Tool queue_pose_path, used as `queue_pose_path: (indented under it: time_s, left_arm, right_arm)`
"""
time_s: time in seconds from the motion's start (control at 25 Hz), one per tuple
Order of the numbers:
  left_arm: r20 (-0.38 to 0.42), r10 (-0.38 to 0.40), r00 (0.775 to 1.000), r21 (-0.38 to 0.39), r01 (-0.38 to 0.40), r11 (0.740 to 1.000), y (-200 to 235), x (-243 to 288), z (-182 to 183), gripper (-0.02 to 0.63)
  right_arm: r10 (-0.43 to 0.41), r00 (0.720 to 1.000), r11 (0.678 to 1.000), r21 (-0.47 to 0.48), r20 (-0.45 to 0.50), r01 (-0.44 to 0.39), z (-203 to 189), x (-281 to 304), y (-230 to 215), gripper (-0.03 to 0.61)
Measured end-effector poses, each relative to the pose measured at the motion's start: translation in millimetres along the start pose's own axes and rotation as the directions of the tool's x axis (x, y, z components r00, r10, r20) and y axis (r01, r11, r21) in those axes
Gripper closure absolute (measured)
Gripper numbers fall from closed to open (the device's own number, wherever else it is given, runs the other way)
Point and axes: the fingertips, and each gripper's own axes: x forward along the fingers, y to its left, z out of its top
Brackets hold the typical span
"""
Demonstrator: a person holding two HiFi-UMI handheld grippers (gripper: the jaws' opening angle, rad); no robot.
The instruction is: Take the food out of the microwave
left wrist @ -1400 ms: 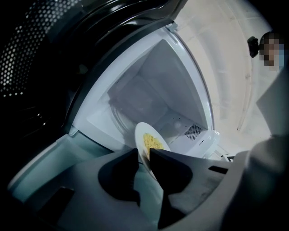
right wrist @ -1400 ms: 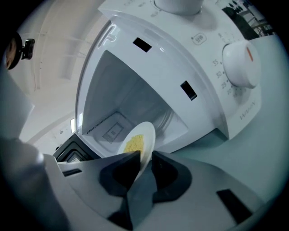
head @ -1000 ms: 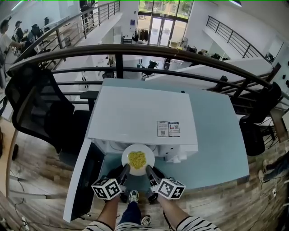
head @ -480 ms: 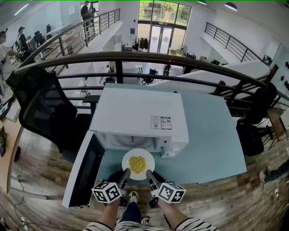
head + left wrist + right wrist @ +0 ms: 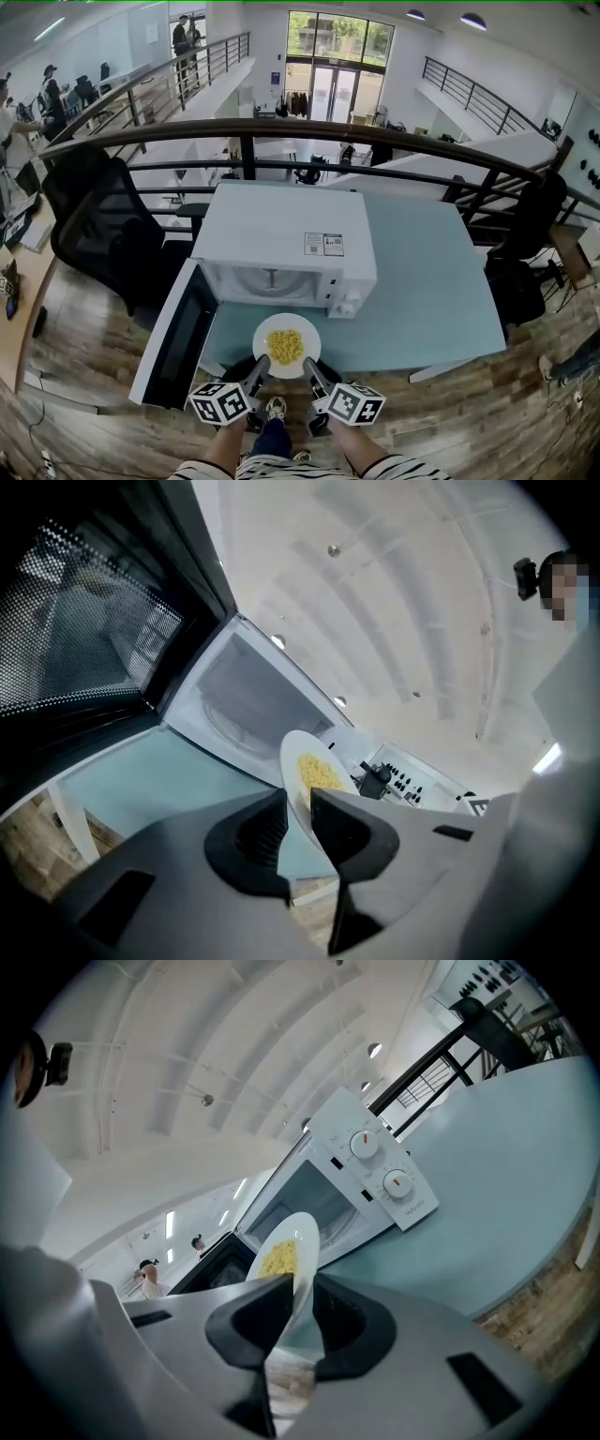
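A white plate (image 5: 287, 345) with yellow food (image 5: 285, 345) hangs over the pale blue table (image 5: 431, 281), in front of the white microwave (image 5: 281, 239). The microwave's door (image 5: 173, 336) hangs open to the left and its cavity (image 5: 267, 280) holds nothing but the turntable. My left gripper (image 5: 262, 365) is shut on the plate's near-left rim. My right gripper (image 5: 310, 364) is shut on the near-right rim. In the left gripper view the plate (image 5: 314, 778) stands edge-on between the jaws (image 5: 298, 822). The right gripper view shows the plate (image 5: 285, 1262) pinched the same way (image 5: 302, 1309).
A black railing (image 5: 281, 127) curves behind the table. Black office chairs stand at the left (image 5: 103, 234) and right (image 5: 525, 244). The wooden floor (image 5: 84, 366) lies around the table. People (image 5: 47, 89) stand far off at the upper left.
Both grippers have drawn the plate back out of the microwave's opening toward me; it now hangs fully outside, over the table's front part.
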Motion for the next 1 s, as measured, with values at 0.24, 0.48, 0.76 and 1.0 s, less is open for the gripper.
queue_pose_path:
  time_s: [0.24,0.48,0.76,1.0]
  left_arm:
    - [0.014,-0.008,1.000,0.005,0.008,1.000,-15.0,-20.0,-10.6,0.525]
    - [0.013,-0.013,1.000,0.013,0.013,1.000,-25.6,-39.1,-22.4,0.525]
    - [0.005,-0.020,1.000,0.027,0.019,0.999,-40.7,-52.7,-37.7,0.525]
    - [-0.005,-0.031,1.000,0.036,0.031,0.999,-53.6,-59.2,-49.9,0.525]
  right_arm:
    - [0.013,1.000,1.000,-0.017,0.005,-0.013,-7.5,-23.8,9.0,0.502]
    - [0.024,1.000,0.999,-0.022,0.005,-0.024,-18.5,-45.1,17.1,0.503]
    - [0.026,0.999,0.999,-0.020,0.020,-0.026,-26.7,-69.9,19.0,0.505]
    - [0.018,0.999,1.000,-0.019,0.031,-0.017,-31.4,-89.2,16.6,0.505]
